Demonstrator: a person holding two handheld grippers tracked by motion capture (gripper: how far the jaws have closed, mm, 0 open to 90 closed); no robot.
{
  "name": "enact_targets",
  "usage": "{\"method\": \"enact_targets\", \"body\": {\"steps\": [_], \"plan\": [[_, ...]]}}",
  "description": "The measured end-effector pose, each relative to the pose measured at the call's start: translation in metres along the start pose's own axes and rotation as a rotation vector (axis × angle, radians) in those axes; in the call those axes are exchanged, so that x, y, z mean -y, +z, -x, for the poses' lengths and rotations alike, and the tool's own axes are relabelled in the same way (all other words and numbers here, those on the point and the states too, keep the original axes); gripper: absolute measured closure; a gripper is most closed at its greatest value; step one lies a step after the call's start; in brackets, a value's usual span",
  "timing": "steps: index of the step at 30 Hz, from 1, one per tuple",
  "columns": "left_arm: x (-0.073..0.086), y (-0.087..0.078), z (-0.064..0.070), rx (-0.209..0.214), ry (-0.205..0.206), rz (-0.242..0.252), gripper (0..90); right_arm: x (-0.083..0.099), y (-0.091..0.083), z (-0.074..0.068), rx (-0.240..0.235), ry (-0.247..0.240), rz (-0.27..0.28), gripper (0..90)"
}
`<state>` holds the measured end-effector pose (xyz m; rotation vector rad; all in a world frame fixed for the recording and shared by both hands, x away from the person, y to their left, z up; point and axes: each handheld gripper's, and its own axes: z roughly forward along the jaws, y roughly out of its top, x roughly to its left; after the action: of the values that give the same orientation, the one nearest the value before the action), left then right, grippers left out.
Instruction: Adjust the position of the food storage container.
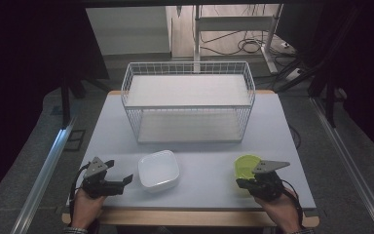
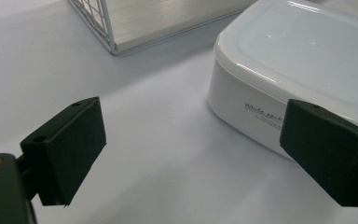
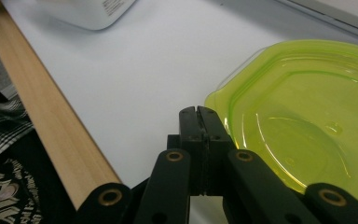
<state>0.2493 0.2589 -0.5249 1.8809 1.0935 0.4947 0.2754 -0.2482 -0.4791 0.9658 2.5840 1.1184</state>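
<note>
A white lidded plastic box [image 1: 158, 169] with small print on its side sits at the front middle of the table; in the left gripper view the white box [image 2: 298, 60] lies just ahead and to the right. My left gripper [image 1: 118, 171] is held to its left, and the left gripper [image 2: 189, 126] is open wide with only bare table between its jaws. A translucent lime-green dish [image 1: 246, 165] rests at the front right. My right gripper [image 1: 239, 183] sits at its near edge, and the right gripper [image 3: 198, 112] is shut, jaws pressed together beside the green dish [image 3: 303, 121] rim.
A white wire basket [image 1: 126, 85] with two shelf levels stands at the back middle of the pale table [image 1: 195, 151]. The table's wooden front edge [image 3: 51, 116] runs close to the right gripper. Cables and a metal frame lie on the floor beyond.
</note>
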Motion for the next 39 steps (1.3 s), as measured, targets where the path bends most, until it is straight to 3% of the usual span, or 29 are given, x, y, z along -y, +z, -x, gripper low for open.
{"method": "enact_targets", "body": {"steps": [28,32,39], "plan": [[0.000,0.002,0.000,-0.002,-0.004,-0.024,6.9,0.007,-0.013,0.049,0.102,0.126,0.068,89.6],[0.000,0.002,0.000,-0.002,-0.010,-0.023,6.9,0.005,-0.014,0.043,0.123,0.107,0.079,89.3],[0.000,0.003,0.000,0.000,-0.006,-0.030,6.8,0.001,-0.015,0.030,0.205,-0.004,0.115,79.6]]}}
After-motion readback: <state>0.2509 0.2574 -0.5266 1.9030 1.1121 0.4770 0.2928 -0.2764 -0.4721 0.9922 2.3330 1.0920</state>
